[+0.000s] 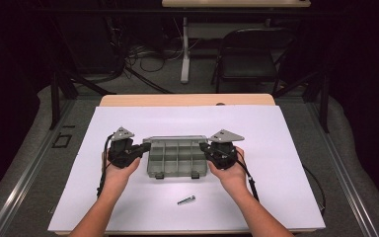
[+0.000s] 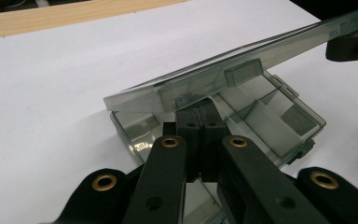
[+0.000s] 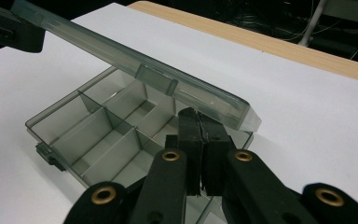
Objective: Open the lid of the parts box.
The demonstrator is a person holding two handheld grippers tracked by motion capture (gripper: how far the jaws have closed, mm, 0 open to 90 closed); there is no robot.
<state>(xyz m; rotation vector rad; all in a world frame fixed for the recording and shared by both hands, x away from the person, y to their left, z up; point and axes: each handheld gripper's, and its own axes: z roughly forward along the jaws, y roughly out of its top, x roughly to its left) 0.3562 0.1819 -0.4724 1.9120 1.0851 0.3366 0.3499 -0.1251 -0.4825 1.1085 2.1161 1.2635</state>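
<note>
A smoky-grey clear compartment box [image 1: 175,160] lies mid-table with its hinged lid [image 1: 175,139] raised partway. My left gripper [image 1: 145,148] is at the box's left end and my right gripper [image 1: 203,146] at its right end. In the left gripper view, the shut left gripper [image 2: 199,109] has its tips under the lid [image 2: 242,65], above the open tray [image 2: 270,121]. In the right gripper view, the shut right gripper [image 3: 198,119] likewise sits beneath the lid's [image 3: 135,63] front edge, over the dividers [image 3: 98,126]. Nothing is pinched between either pair of jaws.
A small metal bolt [image 1: 186,200] lies on the white sheet [image 1: 276,163] near the front edge. The wooden table edge [image 1: 187,100] shows at the back. A dark chair [image 1: 251,54] and cables stand beyond the table.
</note>
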